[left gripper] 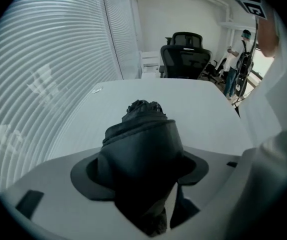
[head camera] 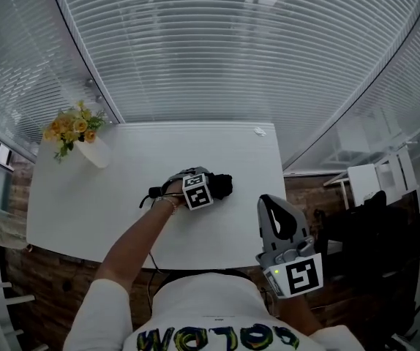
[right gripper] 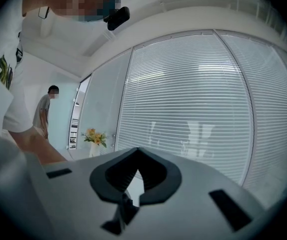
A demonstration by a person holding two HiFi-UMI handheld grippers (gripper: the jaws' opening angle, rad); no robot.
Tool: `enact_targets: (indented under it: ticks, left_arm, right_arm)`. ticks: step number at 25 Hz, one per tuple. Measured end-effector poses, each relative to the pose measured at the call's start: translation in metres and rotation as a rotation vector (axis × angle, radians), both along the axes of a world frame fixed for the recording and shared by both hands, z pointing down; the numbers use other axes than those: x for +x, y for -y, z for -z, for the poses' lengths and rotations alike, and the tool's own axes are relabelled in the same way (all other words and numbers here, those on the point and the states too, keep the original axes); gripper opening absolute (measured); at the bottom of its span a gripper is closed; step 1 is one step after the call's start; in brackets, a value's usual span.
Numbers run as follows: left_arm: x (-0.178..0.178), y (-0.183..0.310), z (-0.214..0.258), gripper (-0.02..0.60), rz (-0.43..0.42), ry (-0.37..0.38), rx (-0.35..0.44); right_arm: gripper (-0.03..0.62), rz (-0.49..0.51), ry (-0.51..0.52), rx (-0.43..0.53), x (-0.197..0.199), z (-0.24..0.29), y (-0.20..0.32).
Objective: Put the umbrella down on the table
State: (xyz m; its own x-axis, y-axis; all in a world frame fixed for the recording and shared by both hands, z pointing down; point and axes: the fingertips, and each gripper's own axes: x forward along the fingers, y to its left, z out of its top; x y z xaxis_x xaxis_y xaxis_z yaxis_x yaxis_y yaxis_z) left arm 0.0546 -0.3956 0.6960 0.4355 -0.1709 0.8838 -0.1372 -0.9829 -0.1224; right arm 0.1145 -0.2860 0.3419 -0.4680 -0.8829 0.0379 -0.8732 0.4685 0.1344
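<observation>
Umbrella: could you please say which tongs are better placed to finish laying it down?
Left: the left tongs straddle the umbrella on the table; the right tongs hang empty near the body.

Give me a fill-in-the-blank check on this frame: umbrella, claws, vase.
1. The umbrella between the jaws of the left claw is ___ in colour.
2. The right claw holds ___.
3. The flowers in the vase are ___.
4. In the head view, the vase stands to the umbrella's ___.
Missing words: black; nothing; yellow; left.
</observation>
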Motion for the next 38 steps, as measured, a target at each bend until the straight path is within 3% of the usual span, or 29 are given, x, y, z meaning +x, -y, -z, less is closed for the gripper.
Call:
enact_targets:
  ticks: [7,15,25,31,38]
  left_arm:
    - [-0.022,0.013,0.061,0.316,0.153,-0.152,0.092]
    - [-0.053,0.009,0.156,0.316,0.385,-0.478,0.236]
    - [-0.098,-0.036,0.277,0.266,0.626,-0.914,0.314]
    - [-0.113,-0.061,0.322,0.239,0.68,-1.031,0.43]
    - [-0.132,-0.086,0.348,0.148,0.723,-1.076,0.514]
  right_arm:
    - [0.009,0.014,-0.009,-0.012,-0.008,-0.005,0.009]
    - [0.009,0.042,-0.02,-0.025,-0.018,-0.01,0.017]
    - [0.009,0.086,-0.03,-0.031,-0.034,-0.006,0.02]
    - [0.009,0.102,-0.03,-0.028,-0.041,-0.004,0.022]
    - [0.009,0.116,-0.032,-0.025,-0.046,0.003,0.019]
